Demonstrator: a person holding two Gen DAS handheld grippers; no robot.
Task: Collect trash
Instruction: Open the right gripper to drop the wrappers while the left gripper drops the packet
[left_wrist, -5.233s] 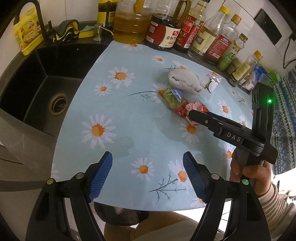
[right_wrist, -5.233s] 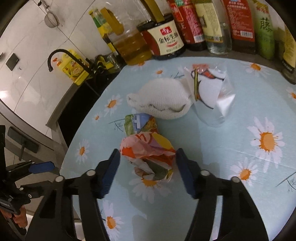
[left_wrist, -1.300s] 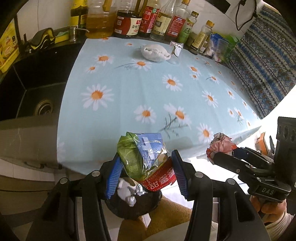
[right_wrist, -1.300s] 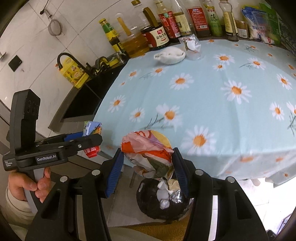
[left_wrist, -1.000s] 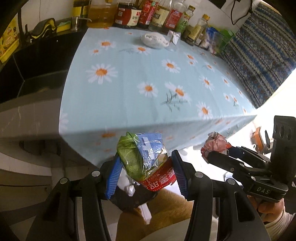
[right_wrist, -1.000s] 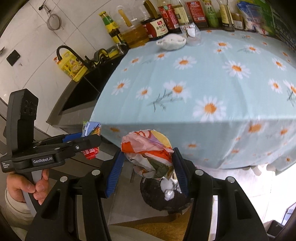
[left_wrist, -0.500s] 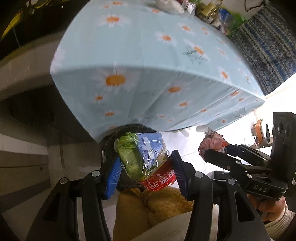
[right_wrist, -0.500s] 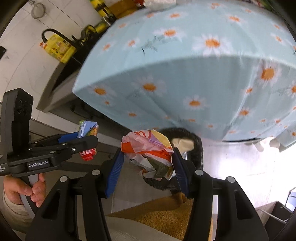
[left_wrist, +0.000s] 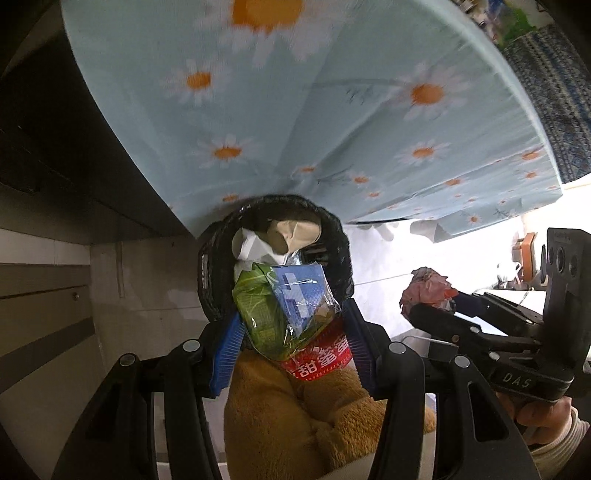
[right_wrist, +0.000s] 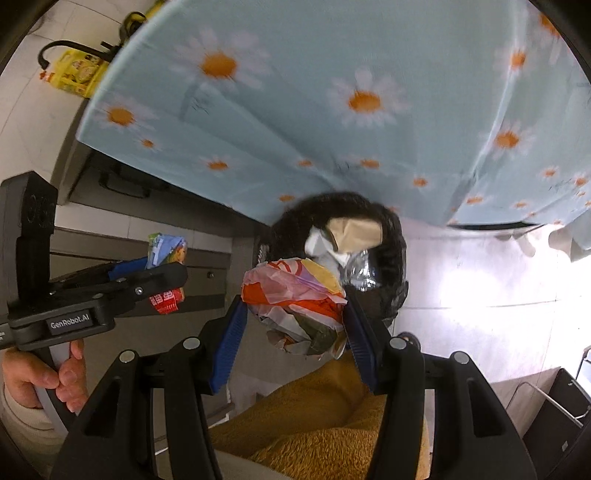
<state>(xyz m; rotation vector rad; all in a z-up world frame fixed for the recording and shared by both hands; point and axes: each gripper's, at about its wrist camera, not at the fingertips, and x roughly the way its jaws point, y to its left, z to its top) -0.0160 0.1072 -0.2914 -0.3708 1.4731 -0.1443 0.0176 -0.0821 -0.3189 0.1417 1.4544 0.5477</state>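
Right, your left gripper (left_wrist: 291, 332) has its jaws pinching a green-and-blue snack wrapper (left_wrist: 284, 310) with a red printed band at the bottom, blue pads pressed on both sides. Your right gripper (right_wrist: 291, 325) has its jaws clamped on a crumpled orange, pink and yellow wrapper (right_wrist: 295, 299). Both point steeply down at a bin lined with a black bag (left_wrist: 338, 258) on the floor. The bin already holds a tan paper scrap (left_wrist: 295, 230), white tissue (left_wrist: 249, 245) and something foil-like; each wrapper sits in front of the bin mouth, above it, not inside. Hanging just over the bin's far rim is the blue daisy-print cloth (left_wrist: 332, 110) draped off the worktop, its hem partly covering the opening. Dark cabinet fronts (left_wrist: 44, 258) run along the left. Your mustard-coloured fleece trousers (left_wrist: 314, 413) fill the bottom between the gripper arms, close under the wrappers. In the right view a yellow bottle (right_wrist: 74, 74) and a black tap (right_wrist: 55, 48) show top left. Your hand (right_wrist: 40, 380) grips the left tool's handle, cream sleeve at the wrist. Cloth is blurred.
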